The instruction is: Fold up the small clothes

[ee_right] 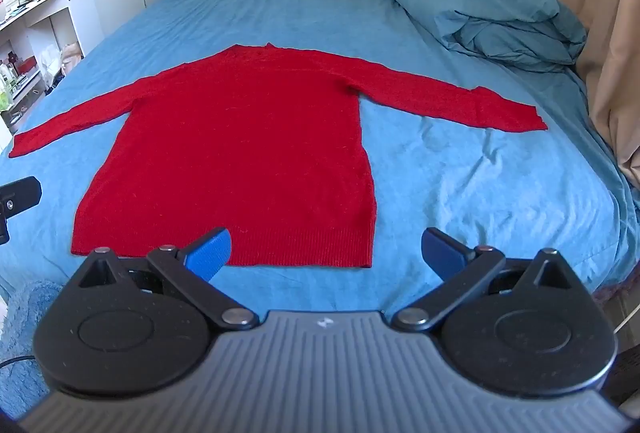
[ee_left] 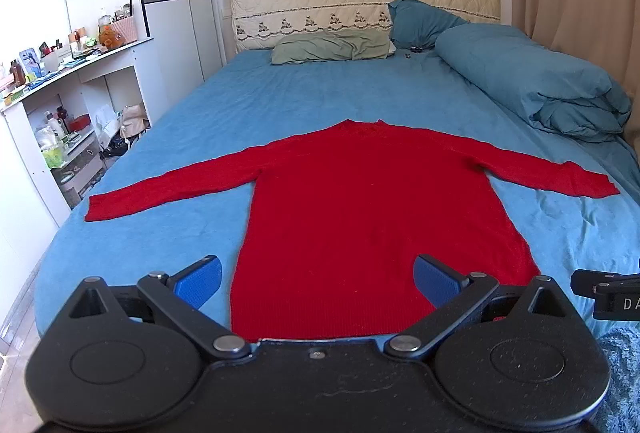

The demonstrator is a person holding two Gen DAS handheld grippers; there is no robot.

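Red sweater (ee_left: 360, 201) flat at frame centre on blue bedsheet (ee_left: 248, 105), sleeves reaching both sides, hem at bottom behind left gripper (ee_left: 318, 279), fingers spread wide, empty. Bare sheet above the collar.

Right wrist view: sweater (ee_right: 240, 153) centre-left, hem corner ending left of right gripper (ee_right: 326, 253), spread wide, empty; bare sheet lower right.

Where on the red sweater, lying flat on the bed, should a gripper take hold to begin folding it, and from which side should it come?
Probably the cuff of a sleeve. The red sweater lies flat with both sleeves spread wide, so each cuff is a thin free edge. The right gripper, its fingers open, could come in from the bed's right side, slide one finger under the right cuff and carry it across the body.
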